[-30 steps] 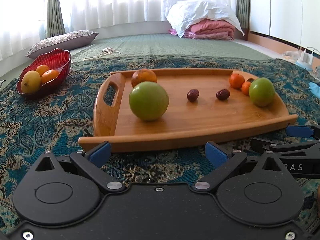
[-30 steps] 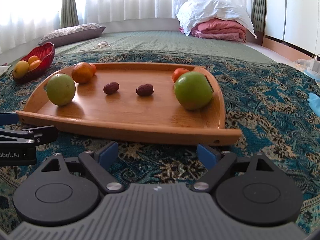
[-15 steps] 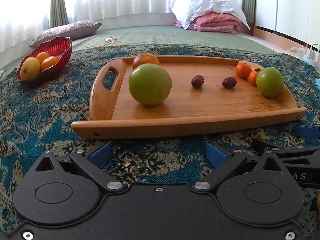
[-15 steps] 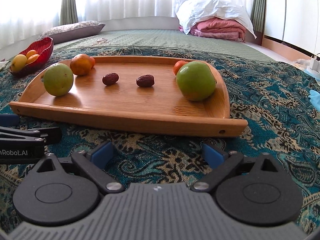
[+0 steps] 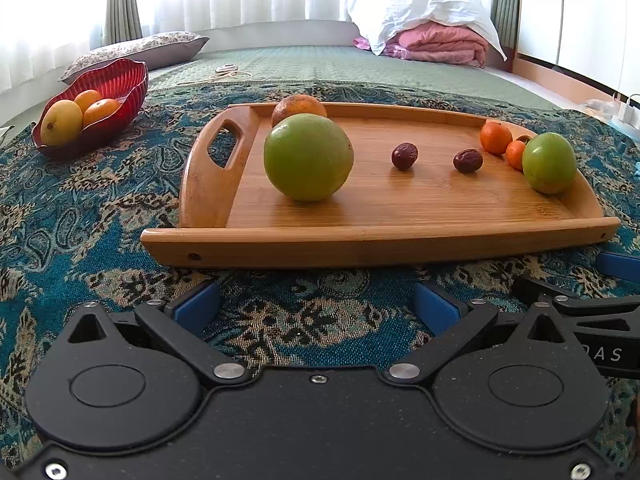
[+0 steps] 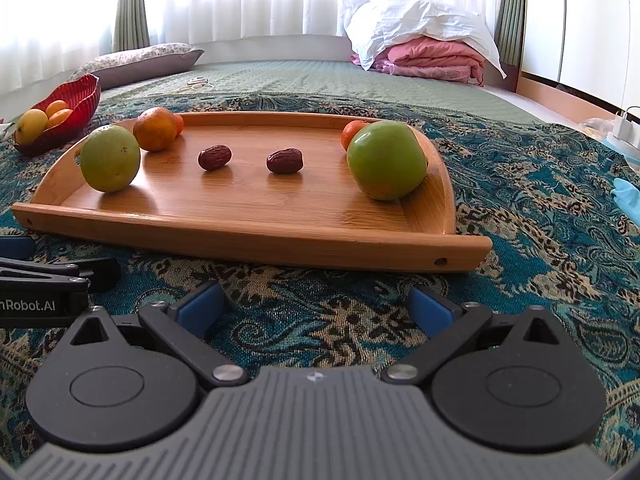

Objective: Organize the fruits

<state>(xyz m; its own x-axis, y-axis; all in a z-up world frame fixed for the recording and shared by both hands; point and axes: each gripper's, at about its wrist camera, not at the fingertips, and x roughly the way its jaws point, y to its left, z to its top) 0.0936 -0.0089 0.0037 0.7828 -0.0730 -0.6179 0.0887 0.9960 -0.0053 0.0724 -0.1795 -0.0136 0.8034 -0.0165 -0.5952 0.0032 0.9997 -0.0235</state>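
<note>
A wooden tray [image 5: 400, 236] [image 6: 248, 236] lies on the patterned cloth. On it are a big green fruit [image 5: 308, 158] [image 6: 110, 158] at the left with an orange [image 5: 298, 108] [image 6: 154, 128] behind it, two dark dates [image 5: 404, 156] [image 5: 467, 160] in the middle, and a second green fruit [image 5: 549, 163] [image 6: 386, 160] with small oranges [image 5: 496, 138] at the right. My left gripper [image 5: 316, 308] is open and empty in front of the tray. My right gripper [image 6: 316, 308] is open and empty too, beside it.
A red bowl [image 5: 120, 84] [image 6: 80, 92] with a yellow fruit and oranges stands at the far left. A pillow [image 5: 136, 50], folded bedding [image 5: 436, 44] and a cable [image 5: 224, 74] lie behind. A blue cloth [image 6: 628, 196] is at the right edge.
Both grippers have risen and pulled back a little from the tray. The fruits have not moved. Both stay open.
</note>
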